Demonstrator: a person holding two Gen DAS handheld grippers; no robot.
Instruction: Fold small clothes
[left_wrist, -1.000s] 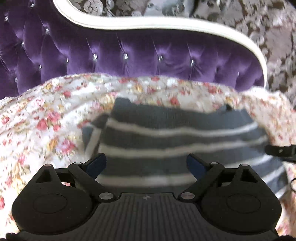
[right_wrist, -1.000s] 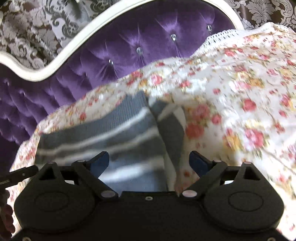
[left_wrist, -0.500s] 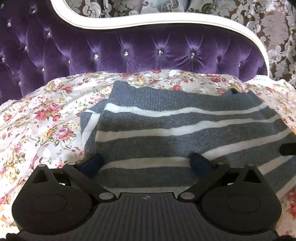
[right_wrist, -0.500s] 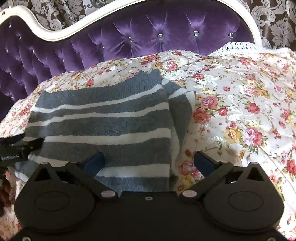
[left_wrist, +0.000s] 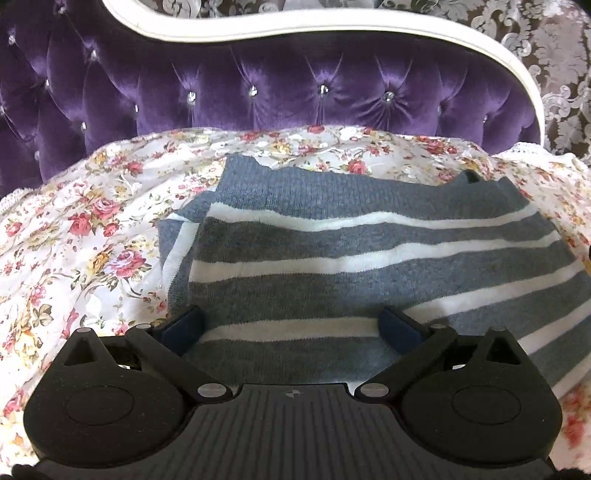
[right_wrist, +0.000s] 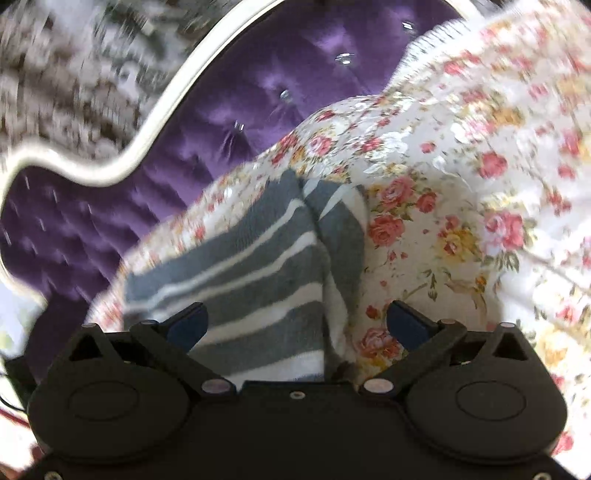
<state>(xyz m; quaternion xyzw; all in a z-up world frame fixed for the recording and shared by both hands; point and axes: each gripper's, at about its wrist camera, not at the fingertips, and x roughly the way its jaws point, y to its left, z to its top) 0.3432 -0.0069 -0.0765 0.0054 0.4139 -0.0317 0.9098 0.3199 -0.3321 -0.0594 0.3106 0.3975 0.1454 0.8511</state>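
Purple tufted headboard (left_wrist: 288, 92) with white trim across the back, floral bedspread (left_wrist: 74, 236) spread below. Grey-and-white striped sweater (left_wrist: 354, 258) lying folded on the bedspread, a sleeve edge poking out at its left side. Left gripper (left_wrist: 291, 326) over the sweater's near edge, fingers (left_wrist: 181, 326) wide apart, nothing held. Right gripper (right_wrist: 297, 325) tilted, view blurred, fingers (right_wrist: 406, 325) wide too, straddling the sweater's (right_wrist: 258, 266) right edge and bare bedspread (right_wrist: 461, 184)
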